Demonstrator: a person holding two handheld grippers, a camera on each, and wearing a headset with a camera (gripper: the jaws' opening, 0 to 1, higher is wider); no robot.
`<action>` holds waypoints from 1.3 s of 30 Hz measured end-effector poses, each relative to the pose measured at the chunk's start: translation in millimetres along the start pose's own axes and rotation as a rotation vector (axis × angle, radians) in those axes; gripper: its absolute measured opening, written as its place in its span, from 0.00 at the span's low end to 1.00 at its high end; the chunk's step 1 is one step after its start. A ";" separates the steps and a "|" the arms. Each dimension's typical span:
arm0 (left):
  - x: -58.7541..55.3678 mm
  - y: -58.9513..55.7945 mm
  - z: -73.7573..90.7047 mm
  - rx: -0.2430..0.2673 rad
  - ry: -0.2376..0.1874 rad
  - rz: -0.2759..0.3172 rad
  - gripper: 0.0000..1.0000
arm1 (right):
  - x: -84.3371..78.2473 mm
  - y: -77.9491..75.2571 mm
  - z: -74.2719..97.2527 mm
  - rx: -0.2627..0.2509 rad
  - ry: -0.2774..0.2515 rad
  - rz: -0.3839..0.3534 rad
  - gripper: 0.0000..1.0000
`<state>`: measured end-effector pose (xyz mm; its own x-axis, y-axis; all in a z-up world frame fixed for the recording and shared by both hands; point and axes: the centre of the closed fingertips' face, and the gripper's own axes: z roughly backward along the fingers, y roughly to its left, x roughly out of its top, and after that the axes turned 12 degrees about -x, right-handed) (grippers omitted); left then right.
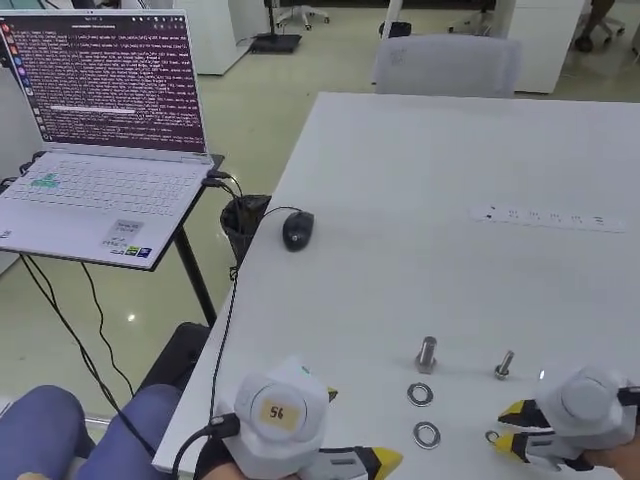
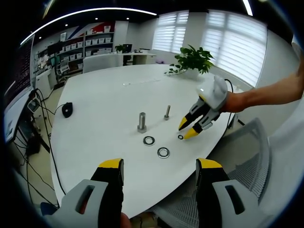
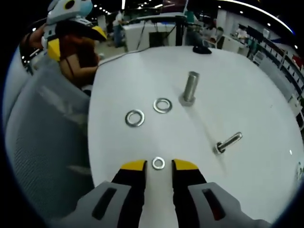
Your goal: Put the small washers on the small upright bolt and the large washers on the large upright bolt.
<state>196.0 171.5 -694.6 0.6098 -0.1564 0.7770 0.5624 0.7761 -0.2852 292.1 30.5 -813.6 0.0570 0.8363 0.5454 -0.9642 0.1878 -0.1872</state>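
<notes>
Right gripper (image 3: 159, 166) jaws part-open, nothing gripped, small washer (image 3: 154, 163) flat between its tips near the worktop (image 3: 247, 71) near edge. Left gripper (image 2: 160, 166) wide open, empty. Risk: thin washer skids as tips close, slides off edge; small bolt (image 3: 228, 141) untouched.

White left gripper (image 1: 385, 462), "56" sticker (image 1: 276, 412), yellow-tipped jaws, black cable (image 1: 195, 440), blue trousers (image 1: 40, 425)

small washer (image 1: 490, 437) seems partly hidden behind the right claw (image 1: 503, 427).
</notes>
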 end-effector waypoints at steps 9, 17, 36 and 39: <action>0.5 -1.2 -0.7 0.000 -0.003 0.002 0.61 | -9.3 4.3 -4.7 0.037 0.056 0.066 0.20; 3.8 -5.9 -5.9 -0.013 -0.002 -0.006 0.61 | -5.2 3.1 -7.0 0.061 0.062 0.095 0.19; 3.8 -2.9 -2.7 -0.006 0.002 -0.009 0.61 | -6.9 4.4 -6.0 0.066 0.066 0.141 0.15; 3.8 -3.4 -3.3 -0.007 0.003 -0.011 0.61 | -6.7 3.6 -6.1 0.063 0.061 0.117 0.14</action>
<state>198.2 166.2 -692.5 0.6053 -0.1662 0.7785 0.5725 0.7704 -0.2807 289.8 28.8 -823.0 -0.0431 0.8806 0.4719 -0.9793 0.0562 -0.1943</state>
